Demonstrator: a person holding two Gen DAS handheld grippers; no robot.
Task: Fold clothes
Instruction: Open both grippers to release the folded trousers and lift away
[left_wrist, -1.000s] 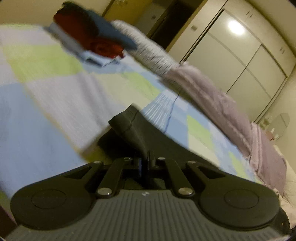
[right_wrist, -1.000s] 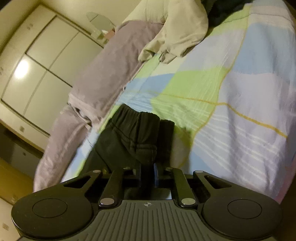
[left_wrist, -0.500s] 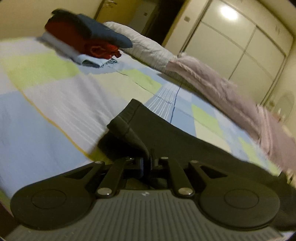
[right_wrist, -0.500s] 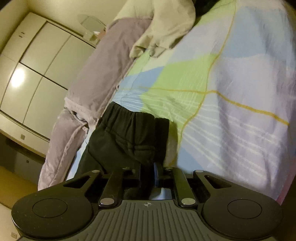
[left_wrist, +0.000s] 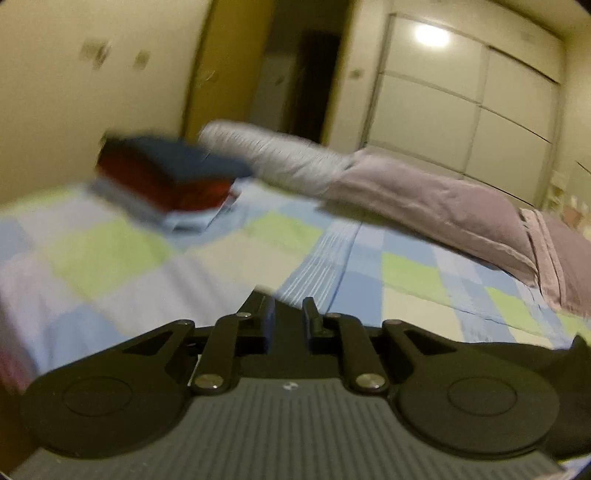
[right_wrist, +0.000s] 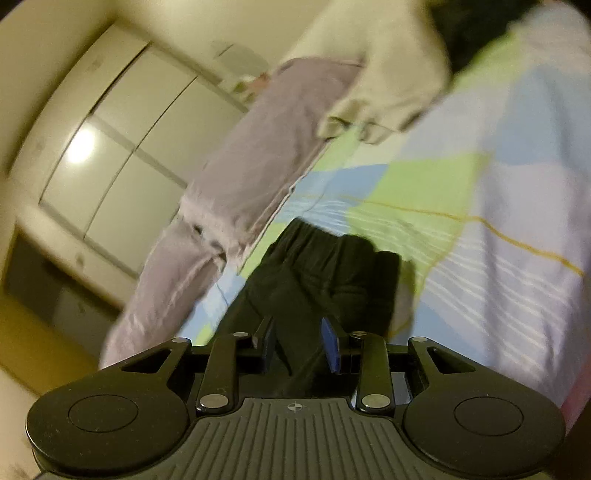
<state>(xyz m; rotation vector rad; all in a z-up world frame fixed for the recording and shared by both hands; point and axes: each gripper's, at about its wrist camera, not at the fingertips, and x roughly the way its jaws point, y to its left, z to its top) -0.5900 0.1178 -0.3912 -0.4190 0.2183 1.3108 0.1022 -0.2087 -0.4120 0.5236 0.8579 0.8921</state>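
- The left tongs (left_wrist: 289, 314) are opening, with nothing between the tips, above the checked bedspread (left_wrist: 110, 254).
- The right tongs (right_wrist: 298, 338) are opening too; the black trousers (right_wrist: 325, 269) lie on the bed between and beyond the tips, and the pads are clear of the cloth.
- A stack of folded clothes (left_wrist: 166, 181) sits at the far end of the bed, beside a striped pillow (left_wrist: 273, 158).
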